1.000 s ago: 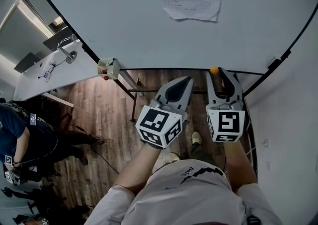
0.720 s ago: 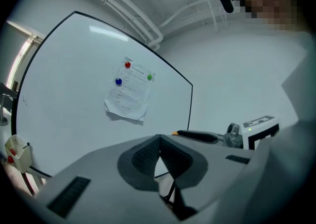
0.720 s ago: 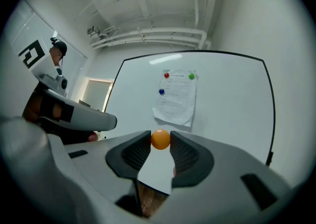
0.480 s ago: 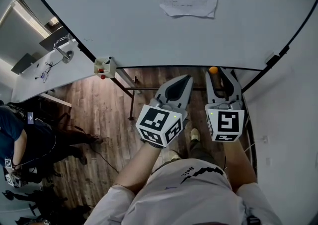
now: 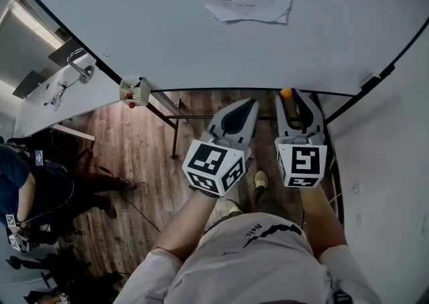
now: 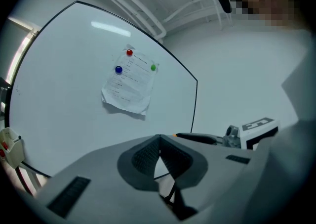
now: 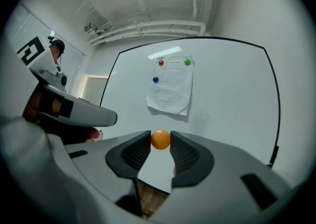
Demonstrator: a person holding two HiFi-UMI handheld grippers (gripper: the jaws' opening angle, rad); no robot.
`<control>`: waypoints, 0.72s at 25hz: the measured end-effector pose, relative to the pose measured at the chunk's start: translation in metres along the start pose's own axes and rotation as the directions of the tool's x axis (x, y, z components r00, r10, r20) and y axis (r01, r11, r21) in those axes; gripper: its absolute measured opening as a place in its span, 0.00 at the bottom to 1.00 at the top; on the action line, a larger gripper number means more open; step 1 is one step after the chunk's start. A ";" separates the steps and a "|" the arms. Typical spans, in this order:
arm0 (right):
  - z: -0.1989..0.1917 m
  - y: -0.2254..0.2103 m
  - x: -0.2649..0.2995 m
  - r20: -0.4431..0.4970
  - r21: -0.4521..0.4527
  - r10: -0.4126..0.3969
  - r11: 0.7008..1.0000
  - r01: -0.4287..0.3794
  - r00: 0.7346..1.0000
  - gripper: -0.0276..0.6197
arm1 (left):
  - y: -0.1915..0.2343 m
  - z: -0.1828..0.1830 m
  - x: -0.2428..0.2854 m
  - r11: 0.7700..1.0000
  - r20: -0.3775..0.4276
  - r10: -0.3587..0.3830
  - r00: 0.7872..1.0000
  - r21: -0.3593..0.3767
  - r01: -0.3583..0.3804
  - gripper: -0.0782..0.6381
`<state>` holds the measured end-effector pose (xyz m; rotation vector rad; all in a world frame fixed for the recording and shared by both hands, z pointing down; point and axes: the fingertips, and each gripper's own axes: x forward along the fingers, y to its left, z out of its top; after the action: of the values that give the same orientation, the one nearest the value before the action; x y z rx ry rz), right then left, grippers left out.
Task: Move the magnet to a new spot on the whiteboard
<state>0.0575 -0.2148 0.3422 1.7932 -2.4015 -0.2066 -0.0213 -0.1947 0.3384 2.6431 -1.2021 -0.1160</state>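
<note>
My right hand-held gripper (image 5: 295,100) pinches the small round orange magnet (image 7: 160,139) at its jaw tips, apparently clear of the white whiteboard (image 7: 229,94), which lies straight ahead. Bare board shows right of the pinned white paper sheet (image 7: 170,89) at frame centre. My left hand-held gripper (image 6: 159,141) is closed on nothing, alongside.

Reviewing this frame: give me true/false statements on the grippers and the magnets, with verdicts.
1. The right gripper grips an orange magnet. True.
2. The left gripper is wide open. False: its jaws are together, with nothing between.
3. A red magnet, a blue magnet and a green magnet sit on the paper on the whiteboard. True.
4. The orange magnet is pinning the paper. False: it is between the right gripper's jaws, away from the paper.
</note>
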 end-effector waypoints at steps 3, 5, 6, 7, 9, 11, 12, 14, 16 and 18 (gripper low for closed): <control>-0.012 -0.011 0.015 -0.015 0.008 0.002 1.000 -0.002 1.000 0.24 | 0.005 -0.004 0.015 1.000 -0.006 0.007 1.000 -0.001 -0.007 0.12; -0.020 -0.019 0.026 -0.027 0.014 0.003 1.000 -0.003 1.000 0.24 | 0.009 -0.007 0.025 1.000 -0.009 0.013 1.000 -0.002 -0.013 0.12; -0.024 -0.023 0.032 -0.033 0.017 0.003 1.000 -0.003 0.999 0.24 | 0.011 -0.008 0.030 1.000 -0.009 0.016 1.000 -0.001 -0.016 0.12; -0.029 -0.027 0.038 -0.040 0.020 0.004 1.000 -0.003 0.999 0.24 | 0.013 -0.010 0.036 1.000 -0.009 0.018 1.000 0.001 -0.018 0.12; -0.038 -0.035 0.050 -0.053 0.029 0.005 1.000 -0.003 0.999 0.24 | 0.018 -0.013 0.047 1.000 -0.010 0.020 1.000 0.005 -0.020 0.12; -0.047 -0.041 0.063 -0.062 0.037 0.009 0.999 -0.007 0.998 0.24 | 0.025 -0.016 0.059 1.000 -0.010 0.023 1.000 0.010 -0.023 0.12; -0.051 -0.044 0.070 -0.065 0.041 0.012 0.999 -0.010 0.998 0.24 | 0.030 -0.018 0.064 1.000 -0.009 0.026 1.000 0.012 -0.026 0.12; -0.060 -0.048 0.082 -0.073 0.048 0.019 0.999 -0.015 0.997 0.24 | 0.039 -0.022 0.073 0.999 -0.006 0.036 0.999 0.010 -0.036 0.12; -0.068 -0.053 0.094 -0.084 0.056 0.022 0.998 -0.017 0.996 0.24 | 0.048 -0.026 0.082 0.999 -0.006 0.046 0.999 0.005 -0.046 0.12; -0.076 -0.058 0.106 -0.094 0.063 0.022 0.998 -0.016 0.995 0.24 | 0.055 -0.030 0.090 0.999 -0.008 0.053 0.999 0.001 -0.053 0.12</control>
<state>0.0967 -0.3346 0.4091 1.7627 -2.3832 -0.0434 0.0023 -0.2919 0.3836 2.6080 -1.2687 -0.0960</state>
